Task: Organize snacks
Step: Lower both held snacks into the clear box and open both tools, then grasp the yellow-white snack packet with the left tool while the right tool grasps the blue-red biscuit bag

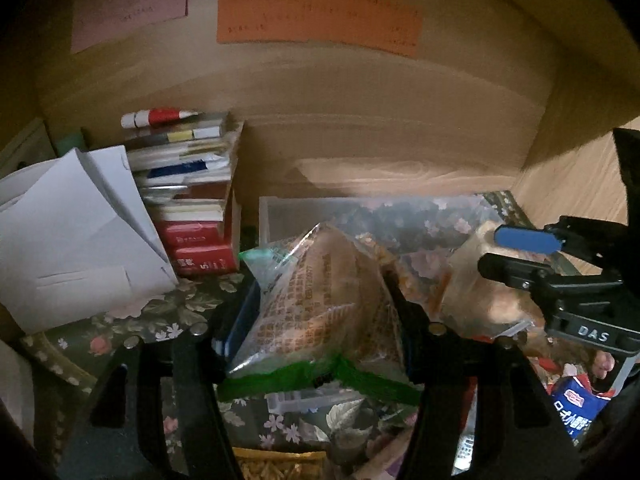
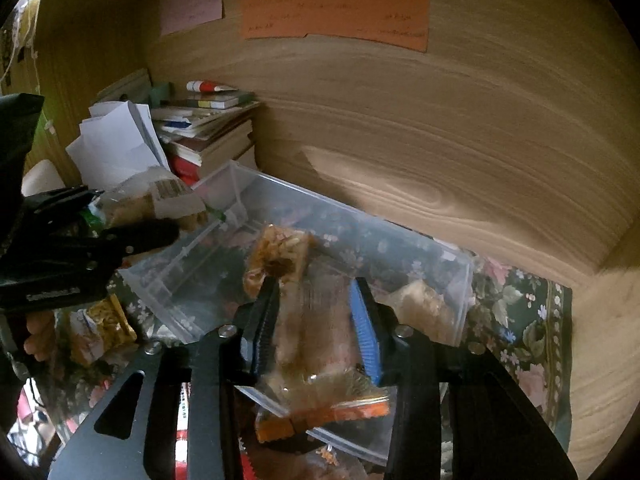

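My left gripper [image 1: 320, 304] is shut on a clear green-edged snack bag [image 1: 320, 300] and holds it in front of the clear plastic bin [image 1: 280, 212]. It also shows in the right wrist view [image 2: 132, 224], at the bin's left end. My right gripper [image 2: 316, 300] is shut on a clear orange-edged snack bag [image 2: 316, 340] and holds it over the clear plastic bin [image 2: 400, 240]. Another snack pack [image 2: 280, 252] lies in the bin just beyond its fingertips. The right gripper shows at the right of the left wrist view [image 1: 520, 252].
A stack of books [image 1: 192, 200] and white papers [image 1: 72, 232] stand at the left against the wooden back wall [image 2: 440, 140]. A floral cloth [image 2: 520, 312] covers the surface. More snack packs [image 2: 104, 324] lie loose at the near left, and a blue packet [image 1: 576, 404] at the right.
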